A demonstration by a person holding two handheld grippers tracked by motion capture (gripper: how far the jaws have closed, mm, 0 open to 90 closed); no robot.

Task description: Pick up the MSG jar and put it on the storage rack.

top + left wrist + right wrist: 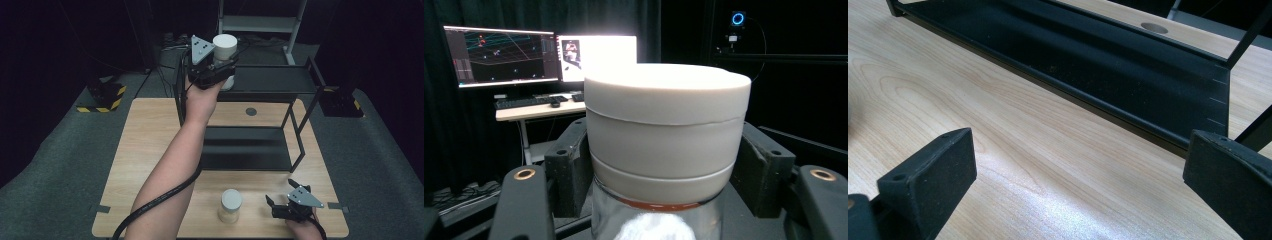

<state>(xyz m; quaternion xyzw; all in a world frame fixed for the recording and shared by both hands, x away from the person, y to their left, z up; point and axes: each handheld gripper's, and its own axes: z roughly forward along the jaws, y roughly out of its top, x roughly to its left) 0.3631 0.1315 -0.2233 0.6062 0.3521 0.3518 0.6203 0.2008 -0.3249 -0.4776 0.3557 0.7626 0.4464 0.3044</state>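
Note:
A clear jar with a white lid [224,46] is held over the left end of the black rack's top shelf [272,79], with my left gripper [223,67] shut on it. In the left gripper view the jar [667,130] stands upright between the two black pads [569,170], which press on it just below the lid. A second white-lidded jar [231,204] stands on the wooden table [150,145] near its front edge. To that jar's right, my right gripper [280,191] rests low by the table's front right, open with nothing between its jaws [1083,155].
The black two-tier rack has a bottom shelf [245,150] [1108,75] lying on the table in front of my right gripper. A round cable hole [251,111] sits in the tabletop behind the rack. Monitors and a desk [524,65] stand far beyond the left gripper.

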